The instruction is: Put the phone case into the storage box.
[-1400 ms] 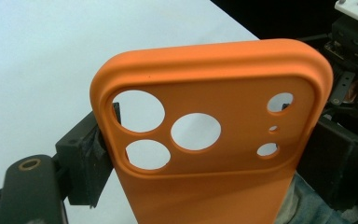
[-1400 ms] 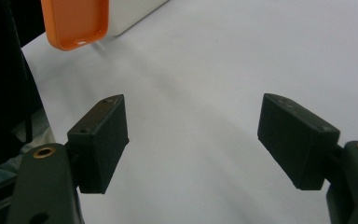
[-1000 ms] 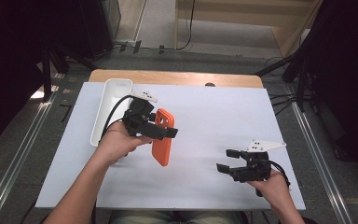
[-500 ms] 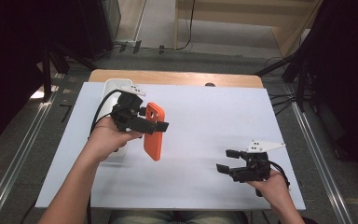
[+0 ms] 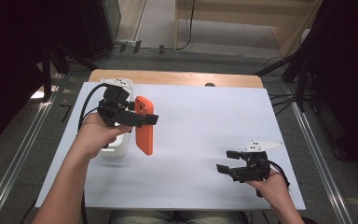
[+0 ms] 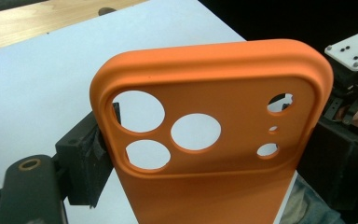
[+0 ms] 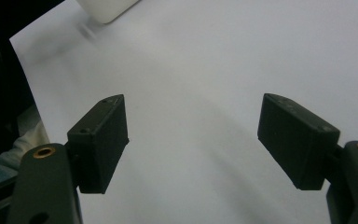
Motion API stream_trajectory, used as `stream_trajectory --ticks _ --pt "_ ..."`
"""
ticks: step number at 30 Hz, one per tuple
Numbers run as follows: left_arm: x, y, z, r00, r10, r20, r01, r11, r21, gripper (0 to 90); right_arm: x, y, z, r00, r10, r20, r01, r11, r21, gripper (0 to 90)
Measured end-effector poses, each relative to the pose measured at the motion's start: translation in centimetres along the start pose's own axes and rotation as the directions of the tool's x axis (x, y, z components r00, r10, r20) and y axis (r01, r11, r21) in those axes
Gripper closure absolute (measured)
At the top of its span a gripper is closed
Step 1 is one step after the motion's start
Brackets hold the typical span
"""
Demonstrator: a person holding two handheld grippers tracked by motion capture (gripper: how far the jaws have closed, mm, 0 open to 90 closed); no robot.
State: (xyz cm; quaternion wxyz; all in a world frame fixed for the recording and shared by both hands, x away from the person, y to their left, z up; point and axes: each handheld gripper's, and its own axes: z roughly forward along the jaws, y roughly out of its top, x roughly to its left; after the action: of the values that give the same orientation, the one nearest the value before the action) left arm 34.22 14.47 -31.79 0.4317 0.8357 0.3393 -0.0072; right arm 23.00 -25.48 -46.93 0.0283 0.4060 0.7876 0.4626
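Left gripper [image 5: 140, 119]: I see it raised over the left part of the bench [image 5: 200, 177], its fingers [image 6: 86, 156] clamped on the two long edges of the case.
Case [image 5: 144, 125]: orange phone case, held off the bench, hanging with its camera end up in the high view; it sits just right of the tray.
Case detail: in the left gripper view [image 6: 214, 140] I count three large round cut-outs and three small ones near its top edge.
Tray [image 5: 121, 148]: white, long, on the bench under my left hand [image 5: 98, 135]; most of it is covered by the hand and gripper, so I cannot tell what lies in it.
Right gripper [image 5: 233, 165]: low at the near right of the bench, well apart from the case, held in the right hand [image 5: 272, 179].
Right fingers [image 7: 100, 140]: spread wide with nothing between them, bare white bench beyond.
Bench top: white sheet over a wooden top [image 5: 177, 78] that shows along the far edge.
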Motion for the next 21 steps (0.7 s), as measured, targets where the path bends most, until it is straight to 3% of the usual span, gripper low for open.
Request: stream_trajectory --ticks 9,15,21 --pt "0.6 0.2 -2.3 0.9982 -0.035 -0.049 0.033 0.9989 -0.032 14.6 0.1 -0.1 0.0 1.0 -0.003 0.008 0.003 1.0 0.0 23.2" --pt "1.5 0.0 -3.6 0.9927 -0.058 -0.106 0.053 0.9972 -0.054 14.6 0.1 0.0 0.1 0.9999 -0.01 0.003 0.01 0.9999 -0.001 23.2" --pt "2.1 -0.2 -4.3 0.9834 -0.073 -0.166 0.064 0.996 -0.063 14.6 0.1 0.0 0.1 0.9999 -0.011 0.004 0.011 0.9999 0.0 23.2"
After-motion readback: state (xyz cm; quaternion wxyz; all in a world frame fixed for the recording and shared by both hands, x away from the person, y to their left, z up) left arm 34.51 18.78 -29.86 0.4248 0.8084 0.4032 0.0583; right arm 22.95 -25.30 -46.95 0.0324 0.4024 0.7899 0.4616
